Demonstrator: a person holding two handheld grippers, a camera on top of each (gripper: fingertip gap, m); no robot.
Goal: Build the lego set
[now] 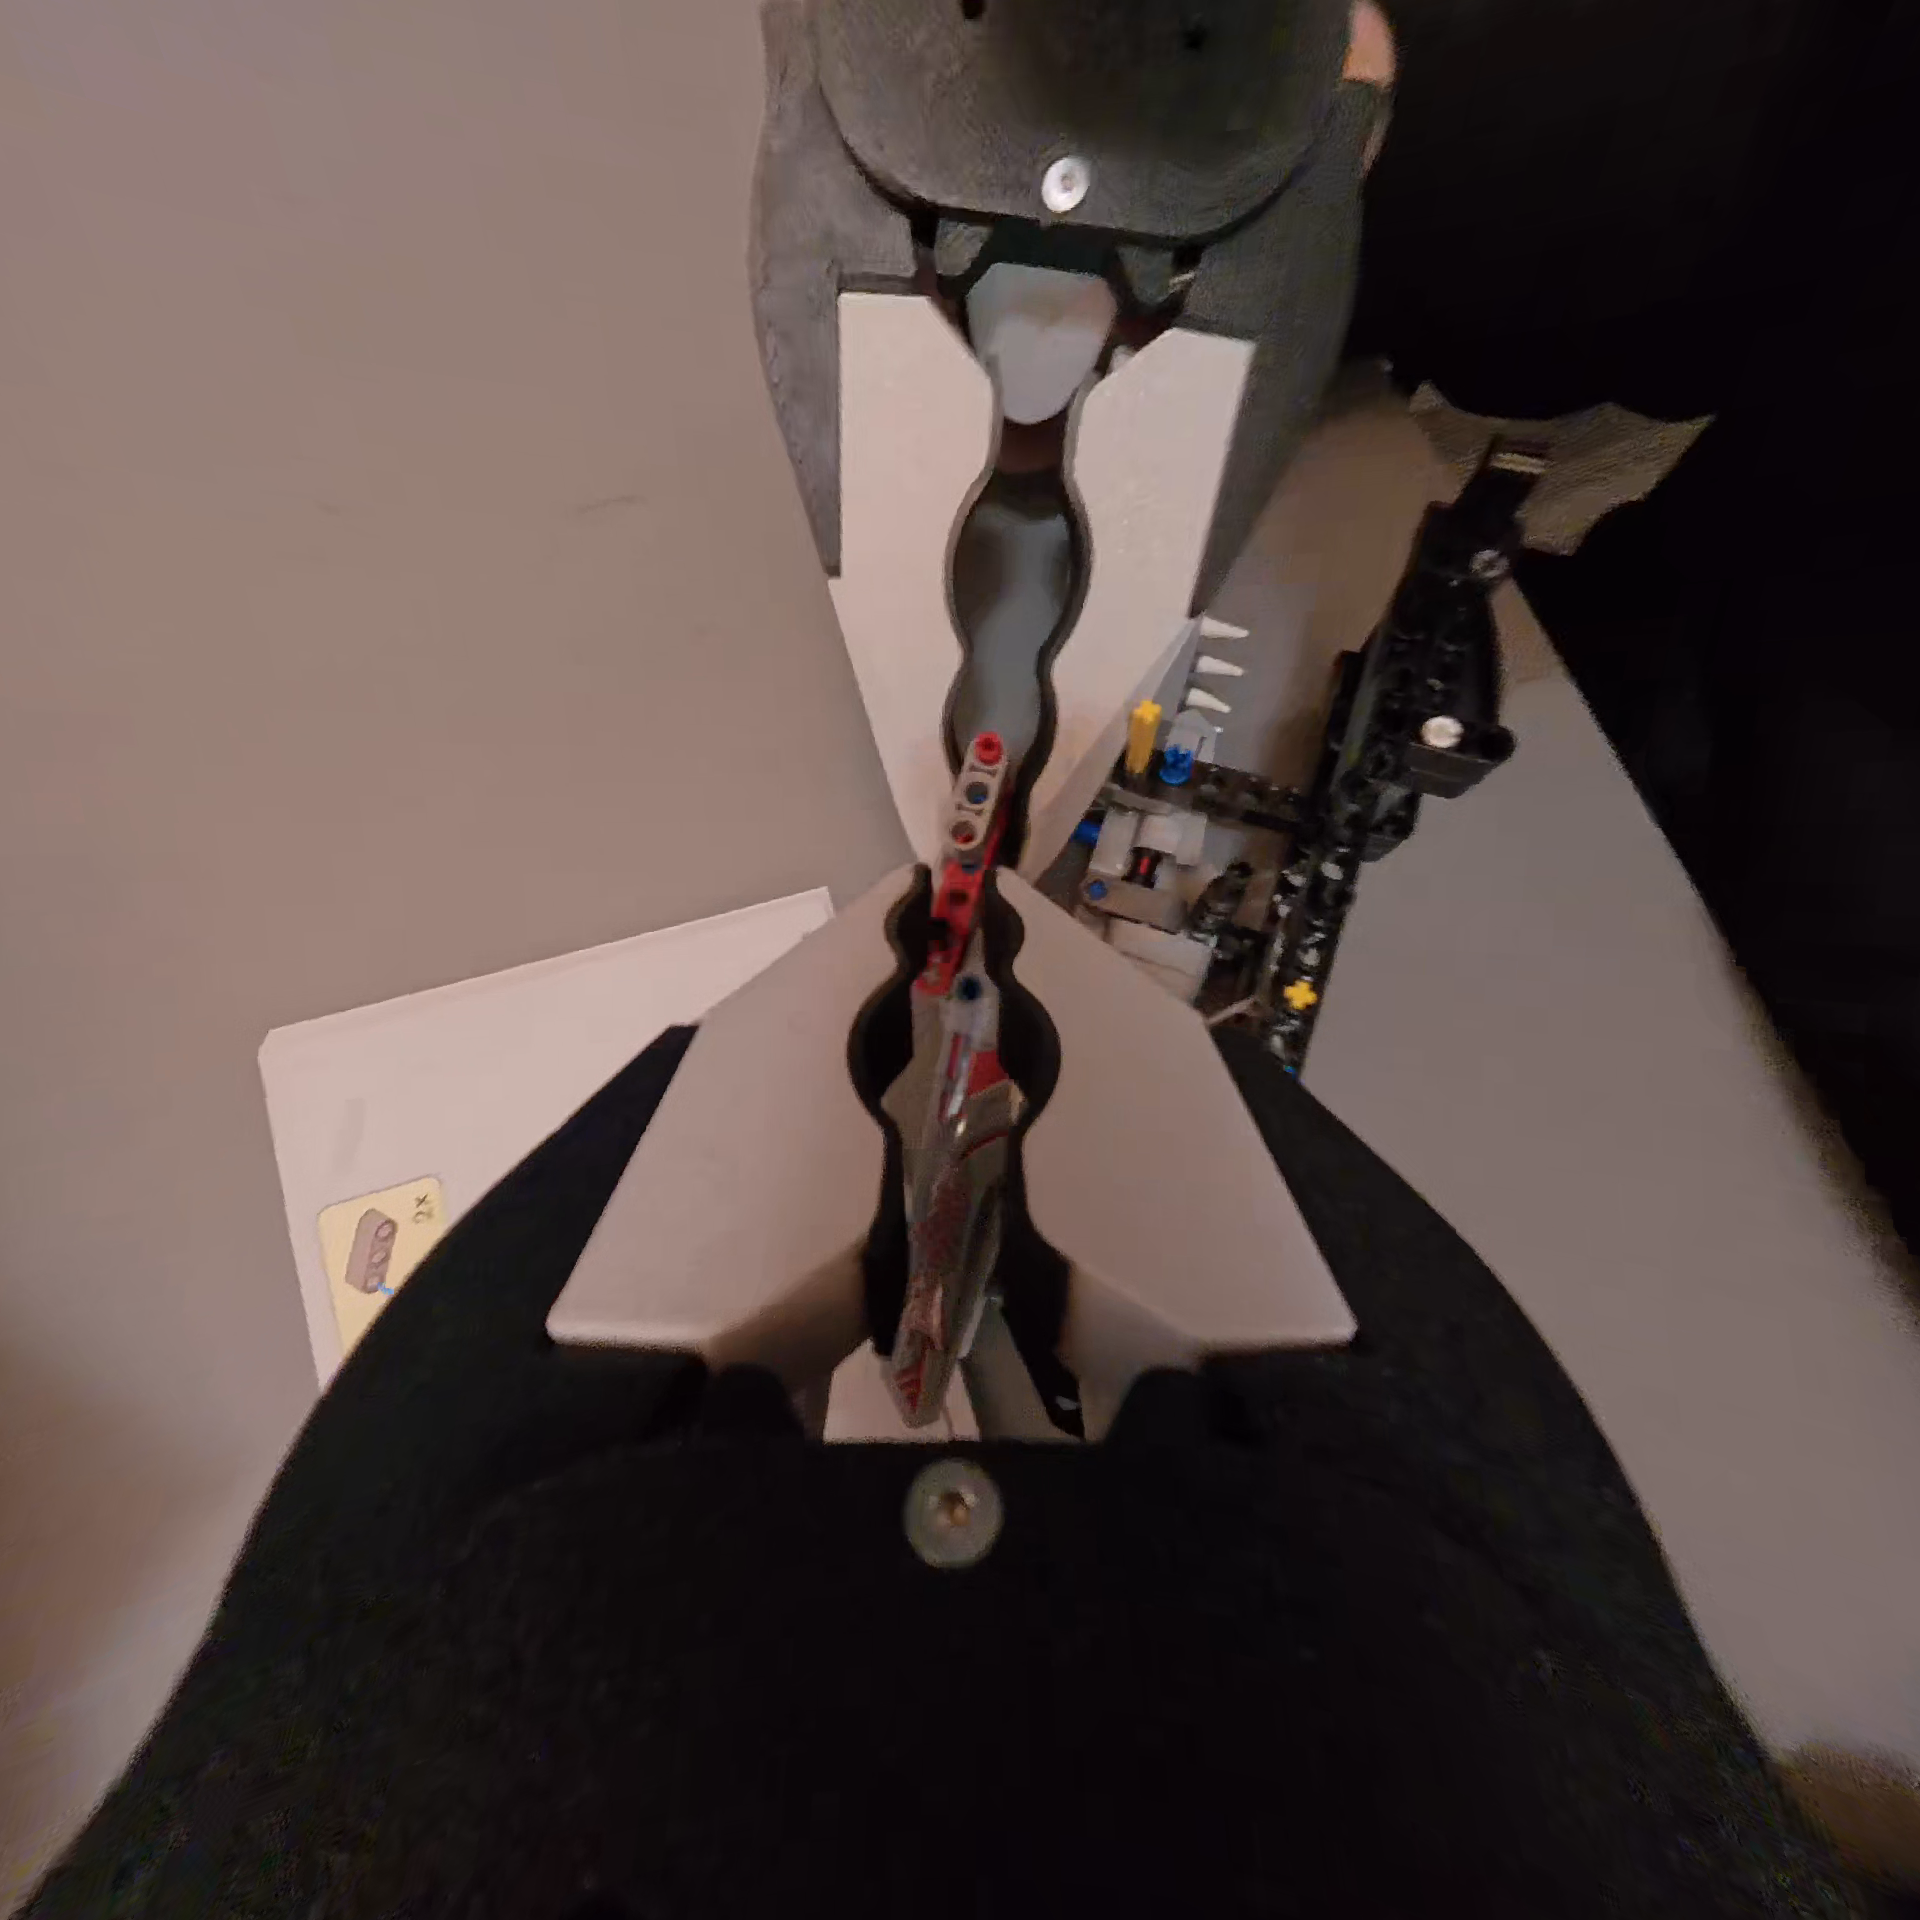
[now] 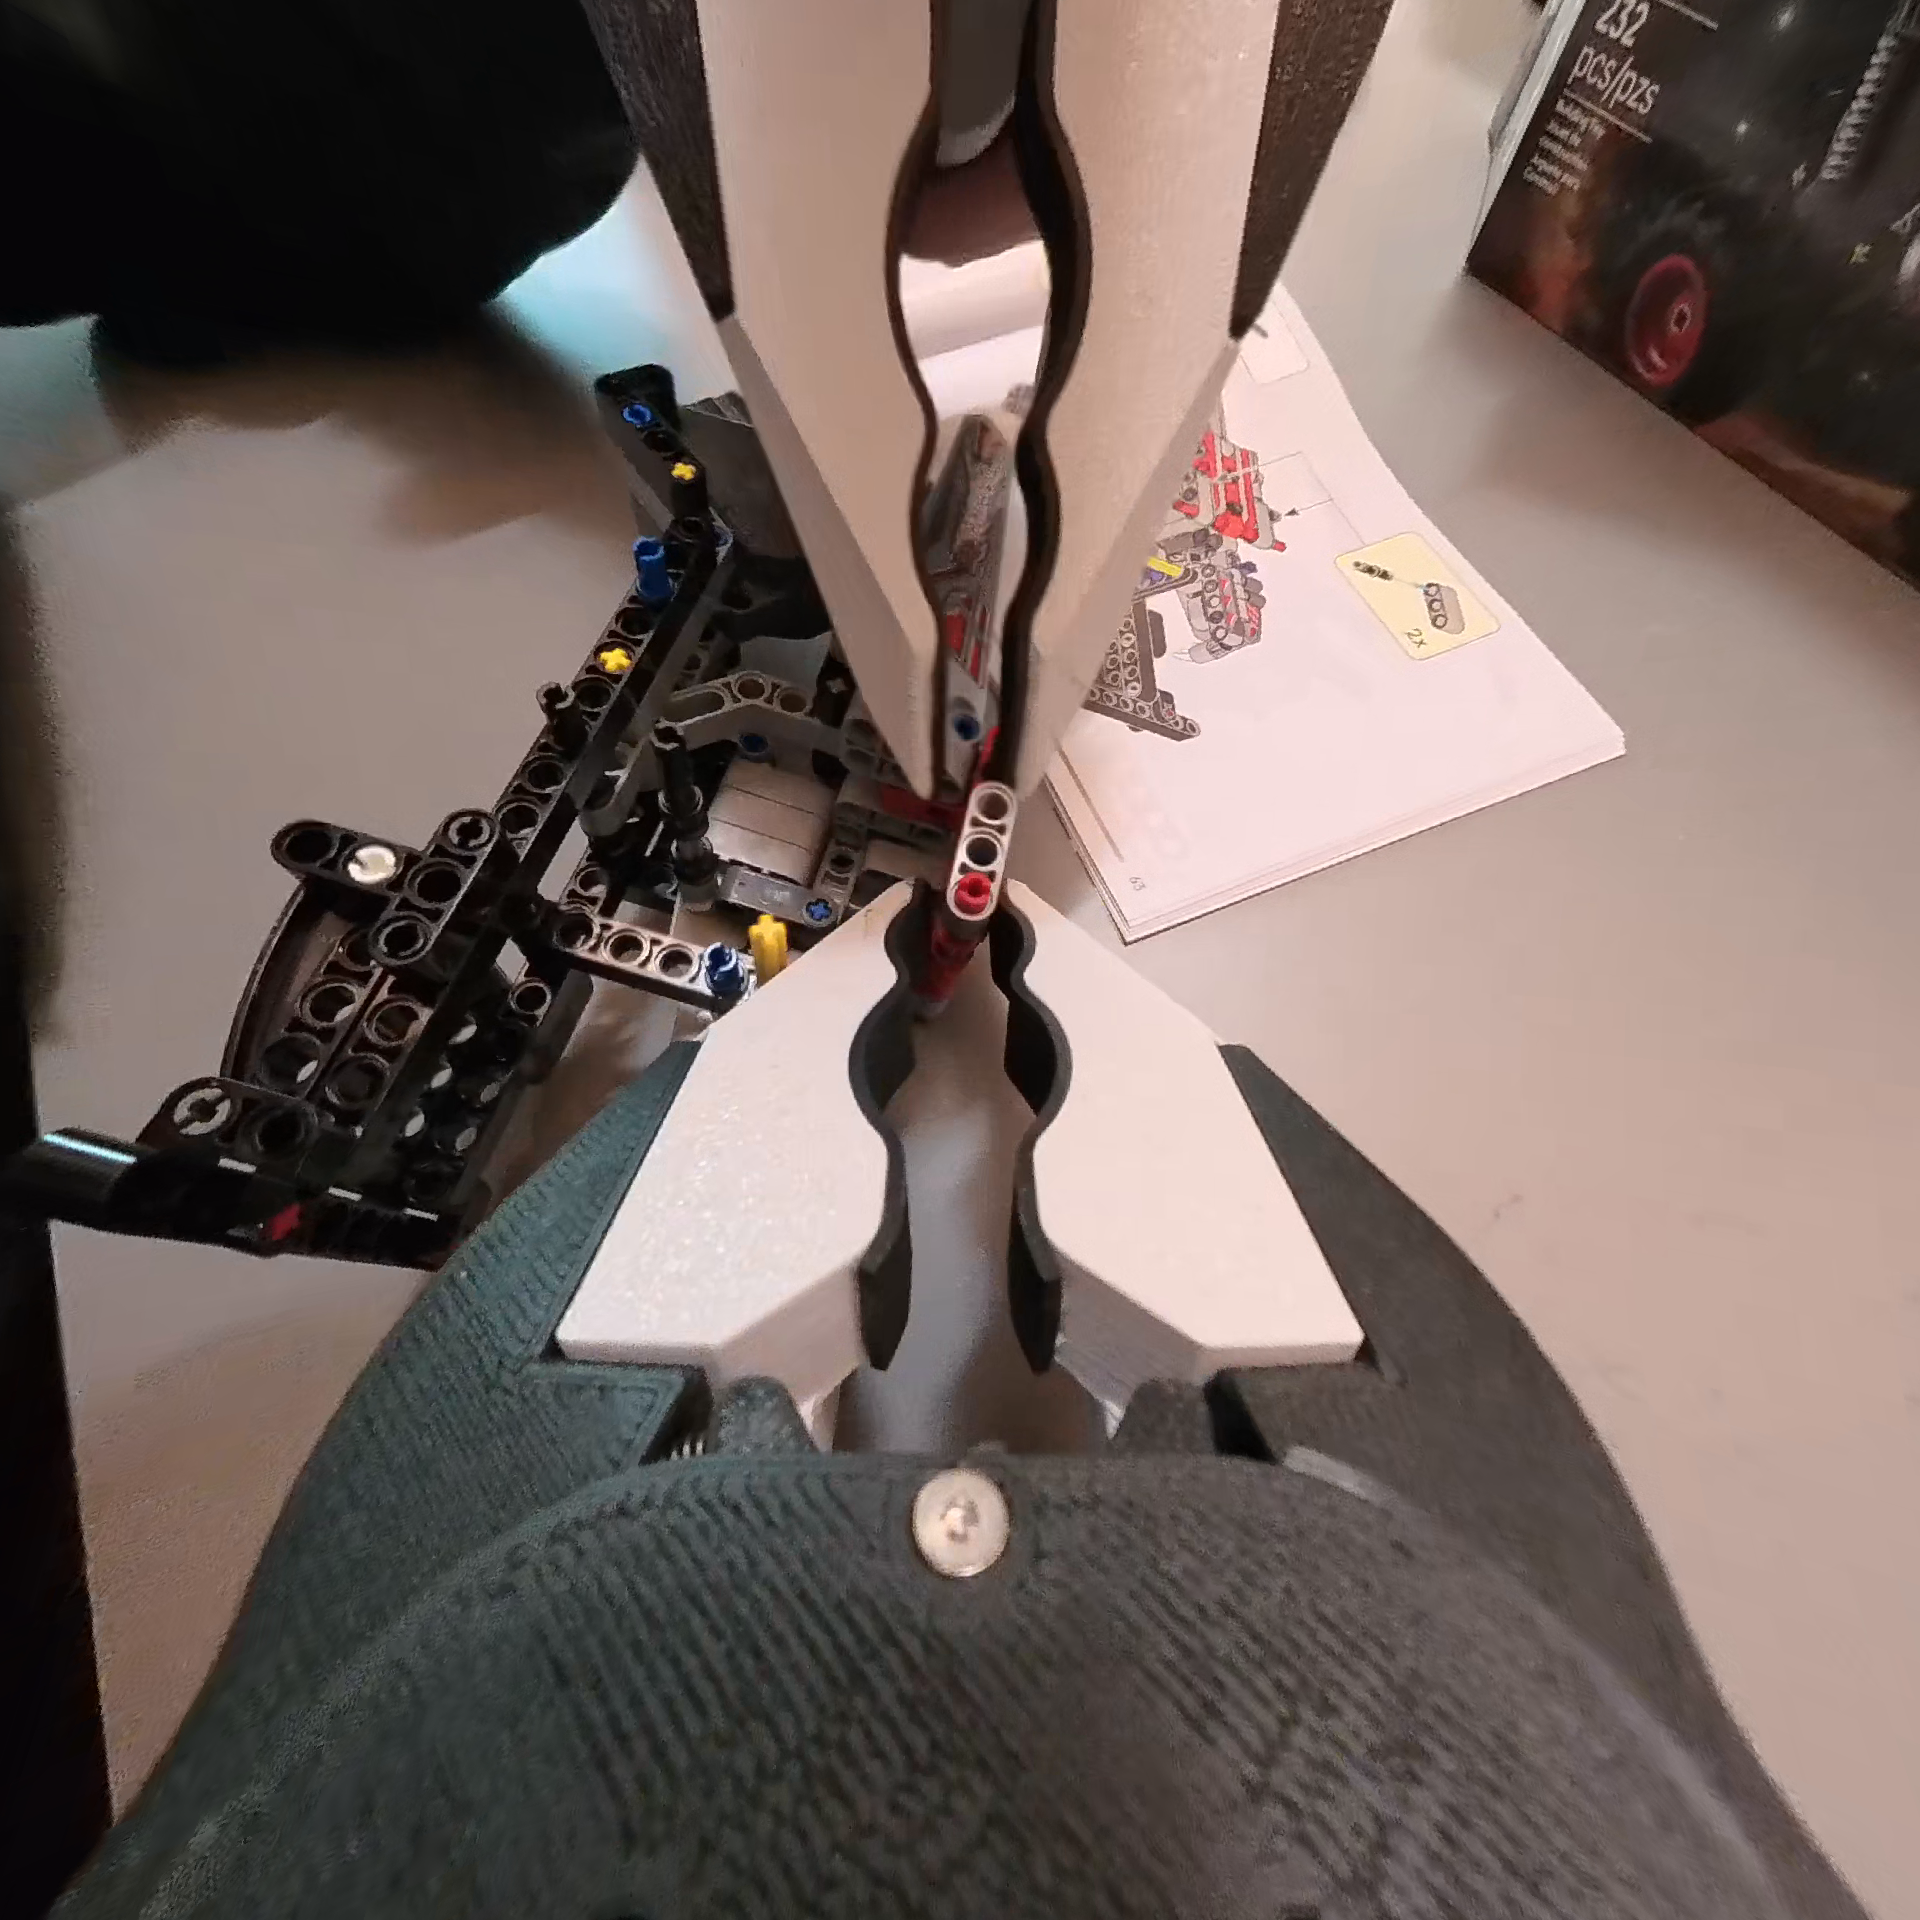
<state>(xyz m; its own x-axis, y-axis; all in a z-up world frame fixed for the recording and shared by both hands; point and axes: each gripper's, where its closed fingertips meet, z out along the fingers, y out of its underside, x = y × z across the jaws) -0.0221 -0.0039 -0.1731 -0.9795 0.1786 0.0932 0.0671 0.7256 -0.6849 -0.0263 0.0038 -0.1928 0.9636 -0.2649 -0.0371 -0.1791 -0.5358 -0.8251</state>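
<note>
My left gripper is shut on a grey panel piece with red markings; a red beam sticks out past its tips. A grey three-hole beam with a red pin sits at the end of that red beam. My right gripper is shut around the pinned end of the grey beam. The two grippers meet tip to tip above the table; the left gripper comes in from the top of the right wrist view, and the right gripper from the top of the left wrist view.
A partly built black and grey Technic chassis lies on the grey table just beside the tips, also in the left wrist view. The open instruction booklet lies beyond. The set's box stands at the far right. Both grippers' tips are close together, under 4 cm apart.
</note>
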